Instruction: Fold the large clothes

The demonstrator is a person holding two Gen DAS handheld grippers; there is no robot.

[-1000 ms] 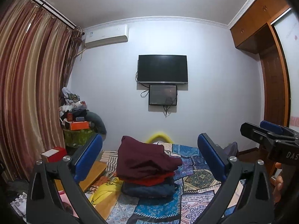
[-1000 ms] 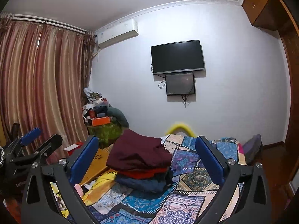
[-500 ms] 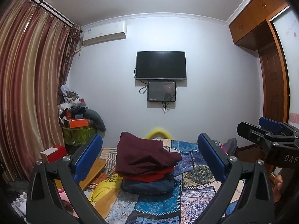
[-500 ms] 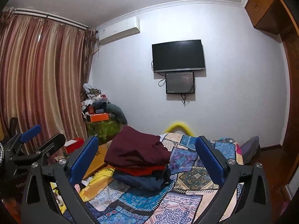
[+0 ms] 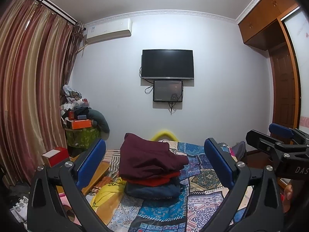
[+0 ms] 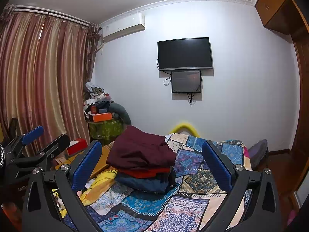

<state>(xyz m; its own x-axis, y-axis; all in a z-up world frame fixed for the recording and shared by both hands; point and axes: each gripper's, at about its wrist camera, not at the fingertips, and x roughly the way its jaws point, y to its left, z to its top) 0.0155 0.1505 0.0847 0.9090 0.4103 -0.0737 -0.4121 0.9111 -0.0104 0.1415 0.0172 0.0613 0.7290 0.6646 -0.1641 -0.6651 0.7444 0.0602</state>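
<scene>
Standing spread wide, the jaws of the left gripper (image 5: 154,162) held nothing; those of the right gripper (image 6: 152,161) were equally spread and empty. Both grippers hung above the bed (image 5: 200,185), apart from the cloth. Framed between each pair of jaws, a stack of folded clothes (image 5: 152,172) rested on the patterned bedspread (image 6: 195,176): maroon on top, red beneath, dark blue lowest. A yellow garment (image 5: 108,193) lay just beside the stack at 8 o'clock. A television (image 6: 185,53) hung on the wall at 12 o'clock.
</scene>
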